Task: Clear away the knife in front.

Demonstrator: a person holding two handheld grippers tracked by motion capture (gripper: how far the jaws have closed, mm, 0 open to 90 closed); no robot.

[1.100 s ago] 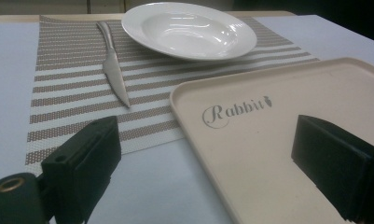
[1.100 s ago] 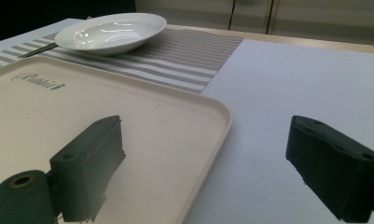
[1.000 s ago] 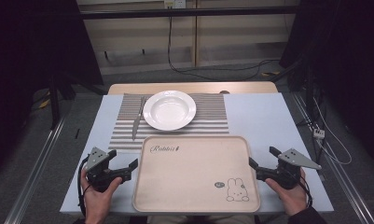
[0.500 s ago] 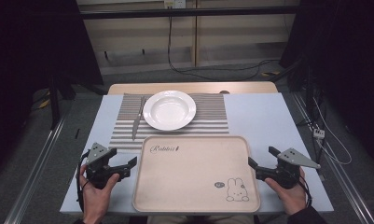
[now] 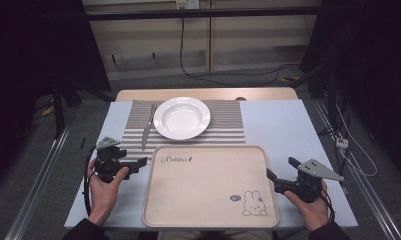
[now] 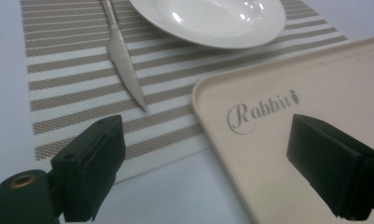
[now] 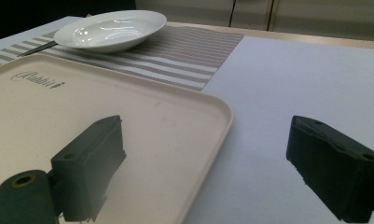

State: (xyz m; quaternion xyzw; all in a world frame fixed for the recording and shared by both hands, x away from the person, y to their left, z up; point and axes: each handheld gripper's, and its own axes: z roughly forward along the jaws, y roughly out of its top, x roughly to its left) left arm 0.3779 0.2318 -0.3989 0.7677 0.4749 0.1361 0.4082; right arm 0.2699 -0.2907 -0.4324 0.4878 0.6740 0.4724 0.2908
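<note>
While both grippers, the left (image 5: 138,162) and the right (image 5: 273,176), hang wide open and empty at the two side rims of the tray (image 5: 208,187) on the table's near edge, we judge the step to be the approach for a two-handed grasp. Next we must straddle each rim and close; farther off, plate (image 5: 182,117) and knife (image 5: 148,126) lie on the mat (image 5: 228,127).

Dim room, wooden cabinets (image 5: 208,40) behind

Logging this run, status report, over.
Both hand-held grippers open, left, right, flanking the tray. Tray empty, untouched. Plate and knife lie beyond on the placemat.
</note>
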